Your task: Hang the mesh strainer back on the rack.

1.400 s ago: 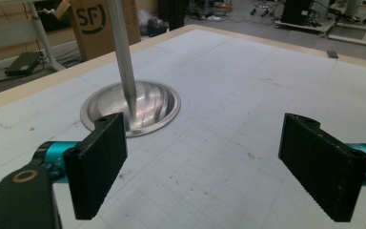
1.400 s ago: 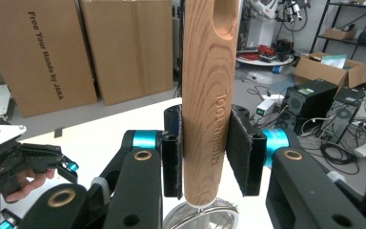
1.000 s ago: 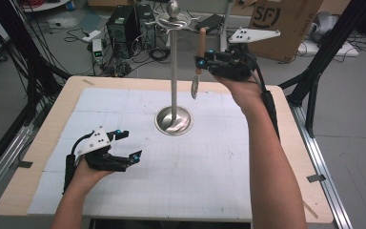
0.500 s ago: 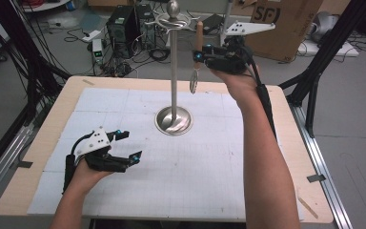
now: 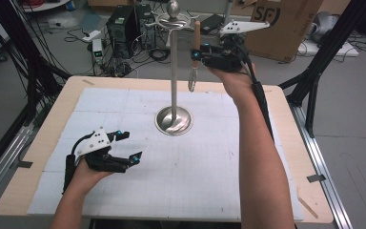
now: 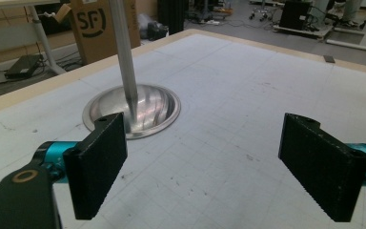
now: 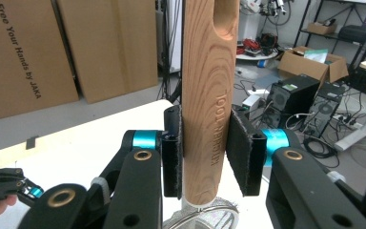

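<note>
White gridded matting covers the one table (image 5: 248,191), and one metal stand (image 5: 173,86) rises from it. I have two grippers: my right gripper (image 7: 204,150) is clamped on one wooden-handled whisk (image 7: 208,95), held upright beside the stand's top; my left gripper (image 6: 219,167) rests low, jaws wide, holding nothing.

In the right gripper view the wooden handle (image 7: 209,95) runs off the top edge and its metal end is cut off at the bottom, while in the left gripper view the stand's pole (image 6: 122,52) leaves the top edge, its top unseen.
</note>
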### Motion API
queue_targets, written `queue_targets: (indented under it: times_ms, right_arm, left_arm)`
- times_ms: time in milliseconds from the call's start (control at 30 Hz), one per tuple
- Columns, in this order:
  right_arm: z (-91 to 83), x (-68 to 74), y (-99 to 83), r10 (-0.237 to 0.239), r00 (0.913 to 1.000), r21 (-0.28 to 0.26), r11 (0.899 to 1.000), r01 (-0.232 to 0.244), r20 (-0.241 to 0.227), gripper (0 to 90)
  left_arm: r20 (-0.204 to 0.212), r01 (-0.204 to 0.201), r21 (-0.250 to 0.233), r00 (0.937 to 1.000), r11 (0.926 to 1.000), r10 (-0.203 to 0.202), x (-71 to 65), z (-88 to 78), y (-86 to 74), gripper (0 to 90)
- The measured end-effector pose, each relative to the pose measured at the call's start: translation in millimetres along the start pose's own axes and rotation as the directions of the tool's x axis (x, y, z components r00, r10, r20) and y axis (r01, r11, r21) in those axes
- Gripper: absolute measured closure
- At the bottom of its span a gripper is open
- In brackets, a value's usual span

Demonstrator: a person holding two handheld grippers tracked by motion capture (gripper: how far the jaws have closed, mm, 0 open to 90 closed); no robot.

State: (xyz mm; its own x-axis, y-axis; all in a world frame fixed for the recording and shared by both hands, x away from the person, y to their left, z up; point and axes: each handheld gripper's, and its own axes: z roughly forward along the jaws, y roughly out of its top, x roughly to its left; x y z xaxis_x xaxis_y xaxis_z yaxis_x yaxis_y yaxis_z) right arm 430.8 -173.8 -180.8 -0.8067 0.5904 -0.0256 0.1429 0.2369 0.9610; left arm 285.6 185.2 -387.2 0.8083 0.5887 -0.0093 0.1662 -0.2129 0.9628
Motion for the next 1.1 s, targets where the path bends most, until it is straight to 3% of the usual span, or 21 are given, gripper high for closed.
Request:
queue_targets:
  times_ms: [467, 867, 1100]
  right_arm:
    - [8.2, -14.0, -3.0, 0.032, 0.9988, 0.003, 0.999, -0.033, 0.037, 69.1]
    - [20.3, -12.1, -4.5, 0.039, 0.9988, 0.011, 0.999, -0.039, 0.031, 68.4]
    - [18.3, -12.5, -6.4, 0.050, 0.9978, 0.013, 0.999, -0.051, 0.044, 58.8]
  left_arm:
    - [0.003, -0.002, 0.011, 1.0000, 0.9999, 0.002, -0.1, 2.2, -1.4, 17.2]
    - [0.006, -0.005, 0.012, 1.0000, 0.9999, 0.005, -1.1, 2.2, -1.3, 17.2]
    - [0.003, -0.006, 0.010, 1.0000, 0.9999, 0.006, -1.0, 1.1, -1.3, 17.2]
